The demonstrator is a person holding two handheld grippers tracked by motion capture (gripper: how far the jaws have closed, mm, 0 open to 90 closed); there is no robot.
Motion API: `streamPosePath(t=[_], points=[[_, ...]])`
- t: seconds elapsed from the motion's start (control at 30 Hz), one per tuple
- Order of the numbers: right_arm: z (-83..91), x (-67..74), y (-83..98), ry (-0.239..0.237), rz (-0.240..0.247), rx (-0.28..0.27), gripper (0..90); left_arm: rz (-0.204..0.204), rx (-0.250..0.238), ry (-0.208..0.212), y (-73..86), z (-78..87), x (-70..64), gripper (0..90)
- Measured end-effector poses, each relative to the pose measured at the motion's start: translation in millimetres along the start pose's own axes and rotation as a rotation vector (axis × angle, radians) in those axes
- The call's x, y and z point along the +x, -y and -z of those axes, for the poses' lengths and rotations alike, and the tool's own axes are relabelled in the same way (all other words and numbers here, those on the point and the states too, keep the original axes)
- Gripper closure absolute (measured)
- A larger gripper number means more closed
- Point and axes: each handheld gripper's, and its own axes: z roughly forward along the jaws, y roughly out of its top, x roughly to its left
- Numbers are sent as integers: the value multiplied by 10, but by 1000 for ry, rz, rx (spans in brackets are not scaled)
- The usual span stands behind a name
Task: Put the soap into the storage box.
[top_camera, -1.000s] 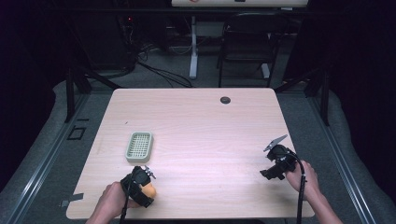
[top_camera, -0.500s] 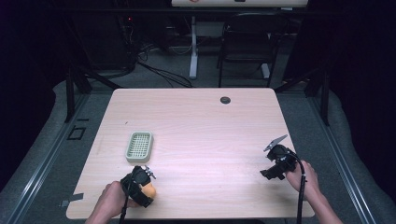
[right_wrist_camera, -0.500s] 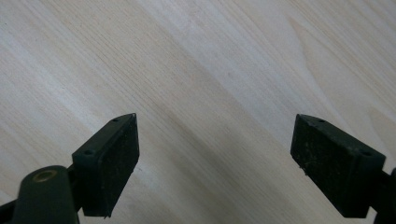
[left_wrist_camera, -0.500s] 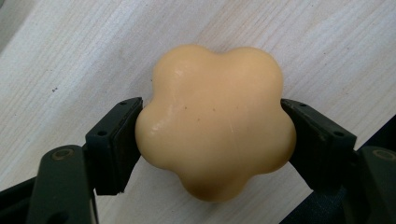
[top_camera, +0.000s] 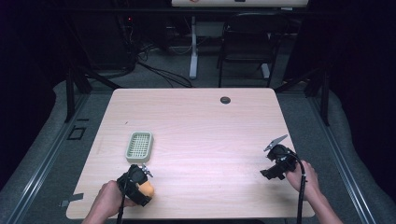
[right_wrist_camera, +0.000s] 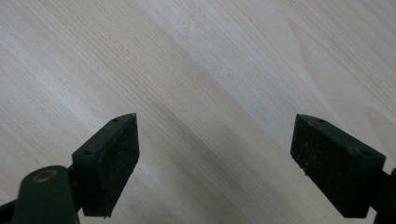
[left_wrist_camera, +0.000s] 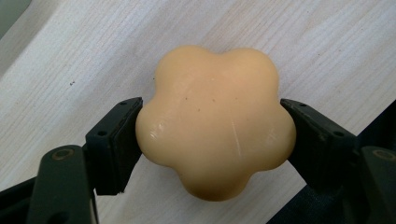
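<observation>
Pinching the flower-shaped soap (left_wrist_camera: 215, 121) between its jaws, my left gripper (top_camera: 136, 183) sits at the lower left of the high view, just below the green slatted dish (top_camera: 139, 146). My right gripper (right_wrist_camera: 229, 163) hangs spread and empty. Next, I judge, a short carry onto that dish.

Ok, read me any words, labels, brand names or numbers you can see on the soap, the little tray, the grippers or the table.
There is no readable text in these pictures.
Flower-shaped soap in the left hand-held gripper: plain, no stamp or brand.
Green slotted tray: no label visible.
Right hand-held gripper: bare black pads, no markings.
Table: only wood grain.
White board at the far top edge: a reddish mark, too small to read.
</observation>
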Motion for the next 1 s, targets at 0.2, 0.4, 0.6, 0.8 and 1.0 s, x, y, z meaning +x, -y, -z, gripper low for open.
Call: streamPosePath(t=[0.2, 0.4, 0.6, 0.8, 1.0], points=[[6, -6, 1, 10, 5, 5, 152, 7, -2, 3, 20, 30, 21, 251], [-6, 5, 4, -1, -10, -14, 152, 12, -6, 5, 39, 64, 38, 251], [6, 0, -1, -4, 2, -2, 152, 24, -14, 5, 57, 98, 65, 251], [6, -1, 0, -4, 2, -2, 152, 33, -17, 5, 81, 131, 106, 251], [9, -7, -1, 2, 7, 5, 152, 44, -20, 4, 99, 159, 144, 251]])
